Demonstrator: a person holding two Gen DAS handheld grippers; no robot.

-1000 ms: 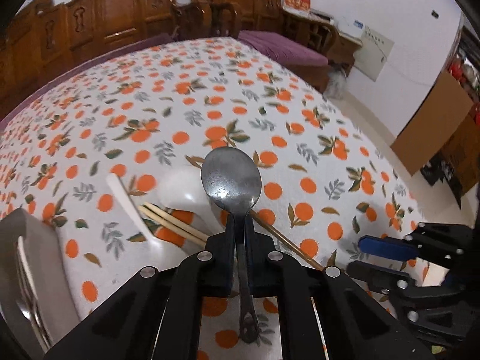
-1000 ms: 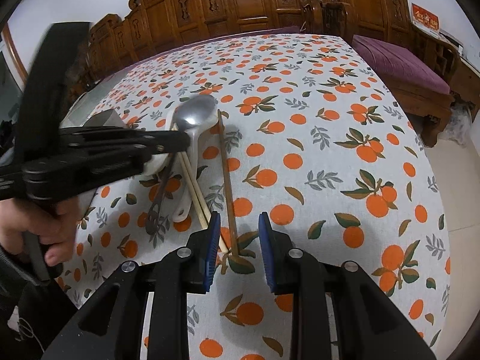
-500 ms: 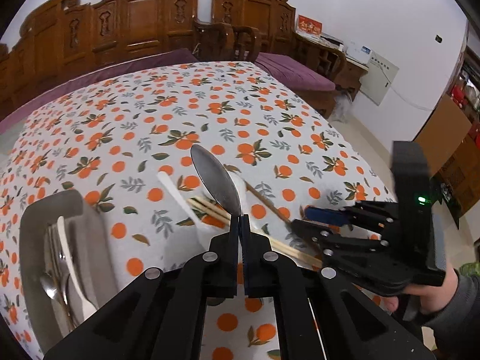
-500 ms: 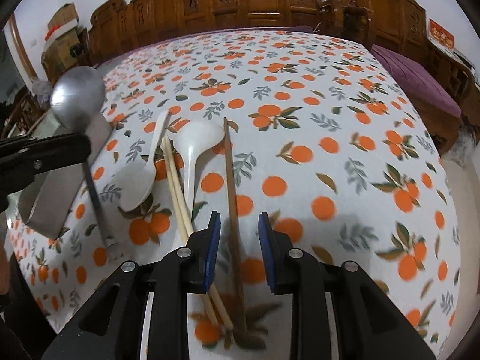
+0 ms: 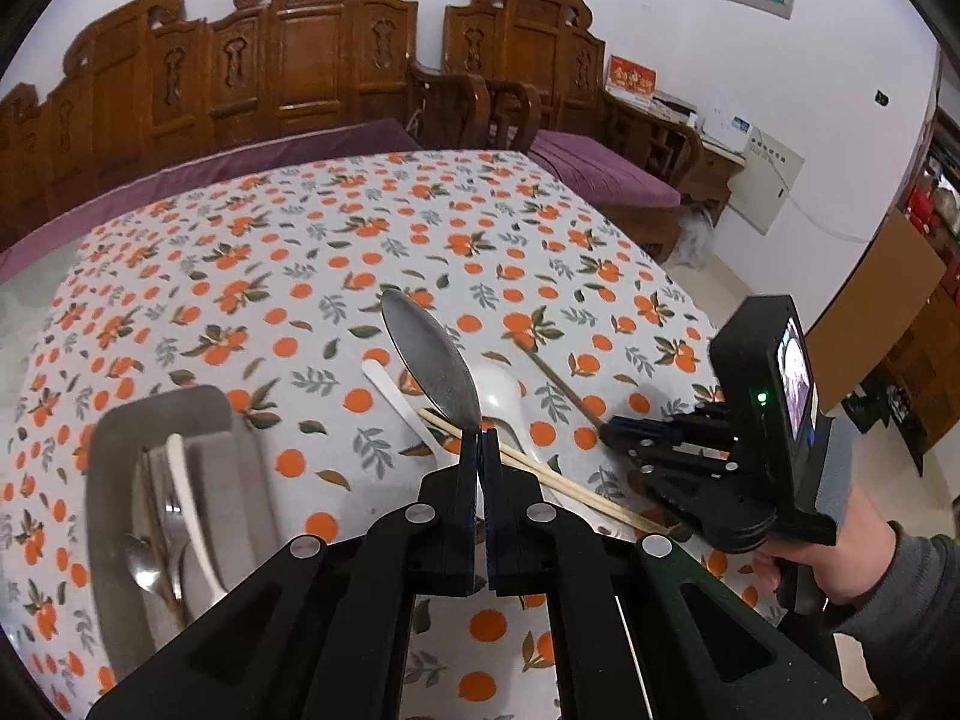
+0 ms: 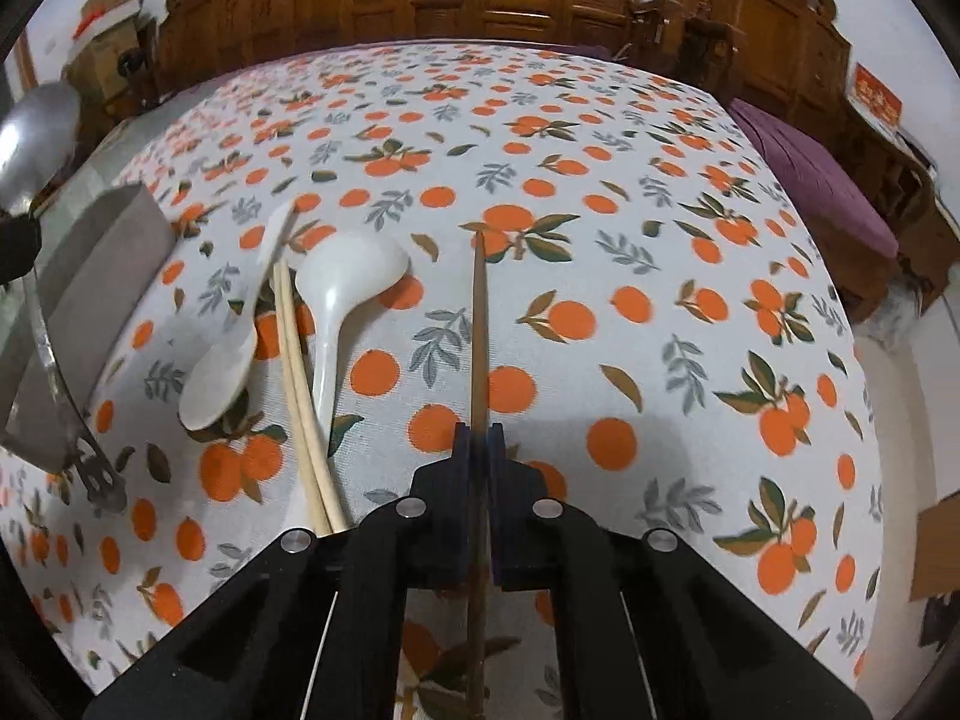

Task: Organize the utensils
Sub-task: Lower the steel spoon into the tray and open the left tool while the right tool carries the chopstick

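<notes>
Grip on both tools is closed: left gripper (image 5: 480,438) clamps the metal spoon (image 5: 431,360) by its neck, bowl raised above the table; right gripper (image 6: 478,438) pinches the dark chopstick (image 6: 478,324) lying on the tablecloth (image 6: 600,240). Beyond lie pale chopsticks (image 6: 297,348) and white spoon (image 6: 342,288). Recommended: carry the spoon level to the steel tray (image 5: 156,414), lower before releasing.

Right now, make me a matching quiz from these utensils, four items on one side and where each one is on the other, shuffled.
Things:
1. metal spoon
2. dark brown chopstick
3. white ladle
4. forks

Places:
A. lying in the grey tray
B. clamped in the right gripper
C. clamped in the left gripper
D. loose on the tablecloth

Pairs: 1-C, 2-B, 3-D, 4-A
</notes>
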